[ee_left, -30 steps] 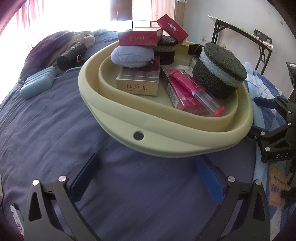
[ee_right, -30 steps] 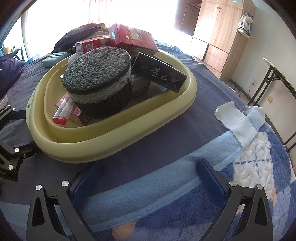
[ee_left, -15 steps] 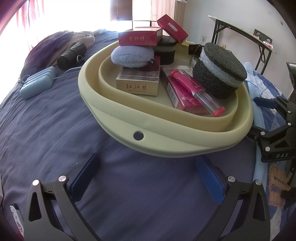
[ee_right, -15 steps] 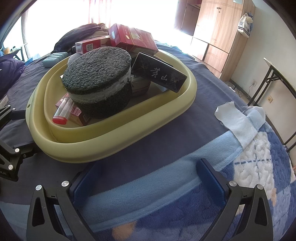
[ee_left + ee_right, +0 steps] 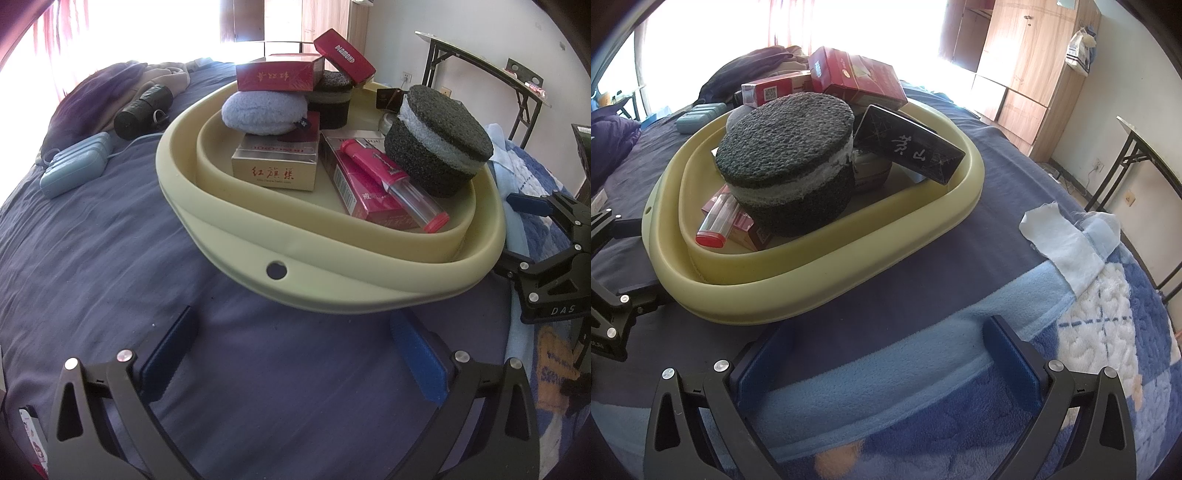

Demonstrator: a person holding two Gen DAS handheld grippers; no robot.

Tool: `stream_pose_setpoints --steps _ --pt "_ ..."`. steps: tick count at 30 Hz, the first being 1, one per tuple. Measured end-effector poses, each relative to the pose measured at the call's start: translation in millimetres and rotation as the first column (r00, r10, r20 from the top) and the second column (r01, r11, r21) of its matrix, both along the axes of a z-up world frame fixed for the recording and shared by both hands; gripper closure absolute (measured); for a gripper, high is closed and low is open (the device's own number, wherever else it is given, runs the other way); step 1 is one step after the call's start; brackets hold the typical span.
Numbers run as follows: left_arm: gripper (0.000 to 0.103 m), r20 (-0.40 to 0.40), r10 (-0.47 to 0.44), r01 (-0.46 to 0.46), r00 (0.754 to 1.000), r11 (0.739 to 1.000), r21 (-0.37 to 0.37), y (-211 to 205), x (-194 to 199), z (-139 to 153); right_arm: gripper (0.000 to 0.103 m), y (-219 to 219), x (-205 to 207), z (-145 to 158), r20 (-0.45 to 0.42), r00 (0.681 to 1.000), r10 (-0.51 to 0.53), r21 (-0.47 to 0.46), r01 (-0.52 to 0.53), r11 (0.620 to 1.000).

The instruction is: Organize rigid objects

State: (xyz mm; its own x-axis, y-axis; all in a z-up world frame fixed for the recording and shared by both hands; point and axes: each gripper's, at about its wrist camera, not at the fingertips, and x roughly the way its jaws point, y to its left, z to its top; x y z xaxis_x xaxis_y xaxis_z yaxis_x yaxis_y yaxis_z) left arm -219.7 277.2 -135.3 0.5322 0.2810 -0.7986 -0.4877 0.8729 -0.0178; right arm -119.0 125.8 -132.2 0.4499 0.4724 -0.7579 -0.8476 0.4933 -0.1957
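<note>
A pale yellow basin (image 5: 332,288) (image 5: 798,295) sits on the bed, piled with rigid items. Inside lie a gold box (image 5: 275,168), a pink tube (image 5: 391,184) on a pink carton, a dark round sponge (image 5: 439,136) (image 5: 786,158), a blue puff (image 5: 264,112), red boxes (image 5: 277,75) (image 5: 857,79) and a black box (image 5: 912,147). My left gripper (image 5: 295,354) is open just in front of the basin's near rim, nothing between its fingers. My right gripper (image 5: 886,362) is open over the blue blanket, short of the basin.
A light blue case (image 5: 74,171) and a black roll (image 5: 142,107) lie on the dark sheet (image 5: 92,258) at left. A white cloth (image 5: 1063,240) rests on the patterned blanket. A folding table (image 5: 480,62) and a wooden wardrobe (image 5: 1027,74) stand beyond the bed.
</note>
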Motion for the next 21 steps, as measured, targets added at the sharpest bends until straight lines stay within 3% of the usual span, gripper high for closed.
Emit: stream_pose_setpoints --steps 21 --pt "0.0 0.002 0.0 0.0 1.0 1.0 -0.003 0.2 0.4 -0.3 0.0 1.6 -3.0 -0.7 -0.002 1.0 0.0 0.001 0.0 1.0"
